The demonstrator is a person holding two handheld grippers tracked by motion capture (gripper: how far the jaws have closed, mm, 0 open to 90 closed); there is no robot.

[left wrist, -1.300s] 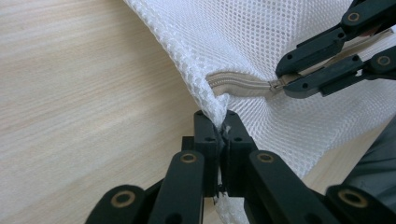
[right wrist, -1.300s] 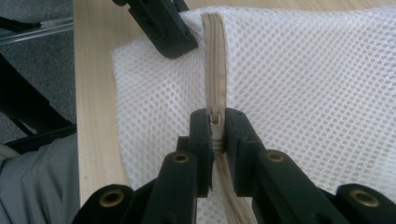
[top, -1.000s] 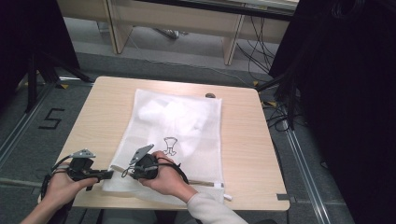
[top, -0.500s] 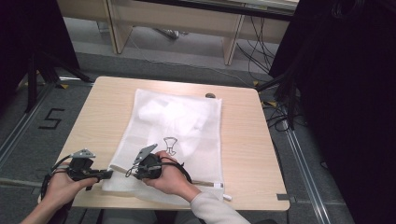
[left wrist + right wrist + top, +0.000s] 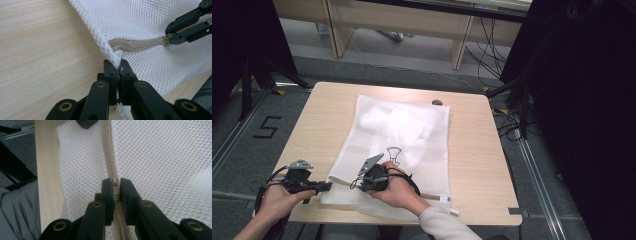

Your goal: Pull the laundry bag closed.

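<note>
A white mesh laundry bag (image 5: pixel 402 145) lay flat on the light wooden tabletop (image 5: pixel 482 150), its netting a fine honeycomb weave with paler folded contents showing through and a black outline drawing near its middle. A beige zipper (image 5: pixel 108 152) ran along the bag's near edge, close to the person's side of the tabletop. The bag's long axis ran from the near edge toward the far edge, leaning slightly to the right in the high view. The left claw (image 5: pixel 116 65) was pressed together on the bag's near left corner, pinching the mesh seam just where the zipper ended. The right claw (image 5: pixel 115 183) sat a little further along the same edge, its jaws closed on the small metal zipper slider (image 5: pixel 115 181), with the zipper track stretching straight ahead of it toward the left claw.
</note>
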